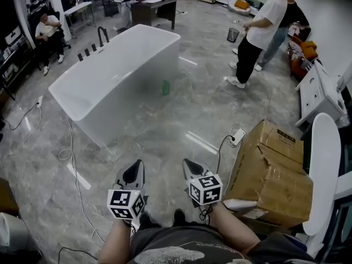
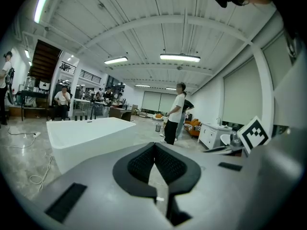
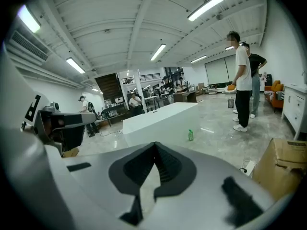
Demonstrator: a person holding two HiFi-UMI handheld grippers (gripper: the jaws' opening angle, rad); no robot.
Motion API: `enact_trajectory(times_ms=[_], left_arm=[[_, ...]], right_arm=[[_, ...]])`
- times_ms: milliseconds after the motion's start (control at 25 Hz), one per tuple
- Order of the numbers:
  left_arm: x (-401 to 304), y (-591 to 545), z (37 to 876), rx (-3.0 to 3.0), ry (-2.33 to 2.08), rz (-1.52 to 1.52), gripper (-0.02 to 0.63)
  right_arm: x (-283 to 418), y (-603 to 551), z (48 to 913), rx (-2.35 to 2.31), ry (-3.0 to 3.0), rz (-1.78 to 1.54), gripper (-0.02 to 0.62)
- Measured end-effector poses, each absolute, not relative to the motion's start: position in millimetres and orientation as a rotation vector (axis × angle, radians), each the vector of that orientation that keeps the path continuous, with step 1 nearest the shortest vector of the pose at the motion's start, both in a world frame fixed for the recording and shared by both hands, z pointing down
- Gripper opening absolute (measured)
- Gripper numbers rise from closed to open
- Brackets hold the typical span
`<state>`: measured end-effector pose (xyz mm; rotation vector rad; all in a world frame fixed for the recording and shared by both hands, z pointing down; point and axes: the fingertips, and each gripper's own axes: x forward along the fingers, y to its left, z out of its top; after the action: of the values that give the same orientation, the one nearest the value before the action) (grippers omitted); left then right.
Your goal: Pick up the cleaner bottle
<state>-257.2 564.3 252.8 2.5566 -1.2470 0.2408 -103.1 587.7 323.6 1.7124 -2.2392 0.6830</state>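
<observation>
A small green cleaner bottle [image 1: 165, 87] stands upright on the marble floor beside the right-hand wall of a white bathtub [image 1: 115, 70]. It shows small and far off in the right gripper view, bottle [image 3: 190, 135] in front of the tub [image 3: 158, 121]. Both grippers are held low and close to the person's body, far short of the bottle. The left gripper [image 1: 133, 172] is shut and empty, its tips meeting [image 2: 154, 145]. The right gripper [image 1: 192, 168] is also shut with nothing in it [image 3: 155, 145]. In the left gripper view the tub [image 2: 86, 133] shows but the bottle does not.
A dented cardboard box [image 1: 272, 175] sits on the floor just right of the right gripper, with a power strip [image 1: 237, 136] and cords near it. White cables [image 1: 71, 147] trail left of the tub. Two people [image 1: 261, 32] stand beyond; one sits at the far left [image 1: 47, 32].
</observation>
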Motion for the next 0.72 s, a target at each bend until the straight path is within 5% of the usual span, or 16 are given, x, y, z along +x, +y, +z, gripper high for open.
enact_trajectory(times_ms=[720], left_arm=[[-255.3, 575.4, 263.3, 2.497, -1.319, 0.258, 0.014]], right_arm=[[-69.9, 599.3, 346.9, 1.723, -2.256, 0.781, 0.025]])
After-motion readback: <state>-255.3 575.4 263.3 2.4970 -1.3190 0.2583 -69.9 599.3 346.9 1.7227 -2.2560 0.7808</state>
